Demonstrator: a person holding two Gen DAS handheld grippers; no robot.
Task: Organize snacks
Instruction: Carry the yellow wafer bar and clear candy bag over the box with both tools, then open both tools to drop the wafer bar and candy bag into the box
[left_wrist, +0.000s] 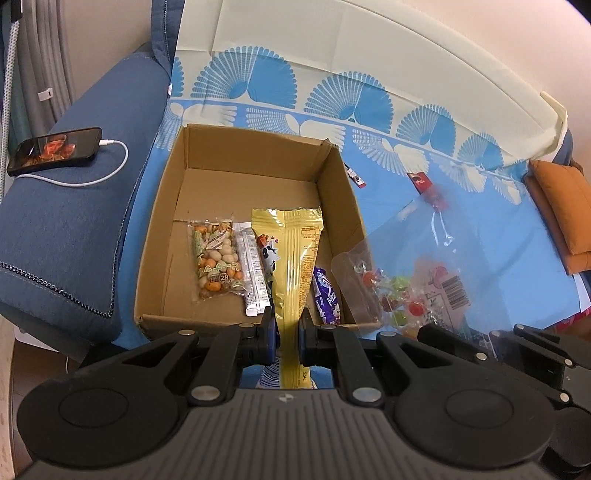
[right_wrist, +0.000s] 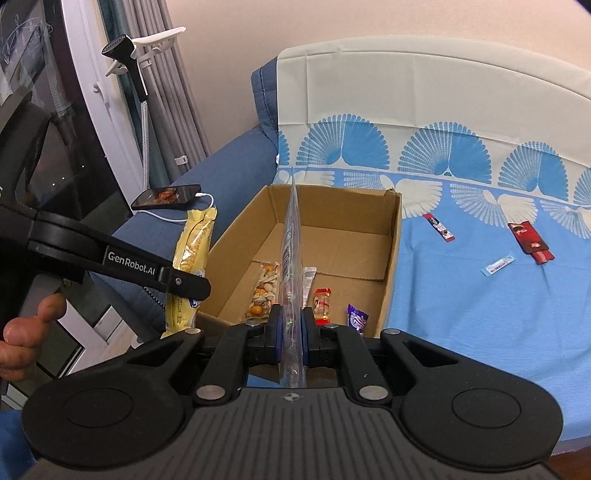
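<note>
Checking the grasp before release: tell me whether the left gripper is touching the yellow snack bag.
Touching. The left wrist view shows the left gripper with both blue pads pressed against the yellow snack bag, pinching it above the cardboard box.

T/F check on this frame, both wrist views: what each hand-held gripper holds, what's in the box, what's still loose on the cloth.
1. The left hand-held gripper is shut on the yellow packet. True.
2. The right hand-held gripper is open and holds nothing. False: it is shut on the clear candy bag.
3. The nut packet lies inside the cardboard box. True.
4. The purple candy lies on the blue cloth outside the box. False: it is in the box, by the near right corner.
5. Two red wrappers lie on the blue cloth to the right of the box. True.
6. The phone is unplugged. False: a white cable is plugged into it.
</note>
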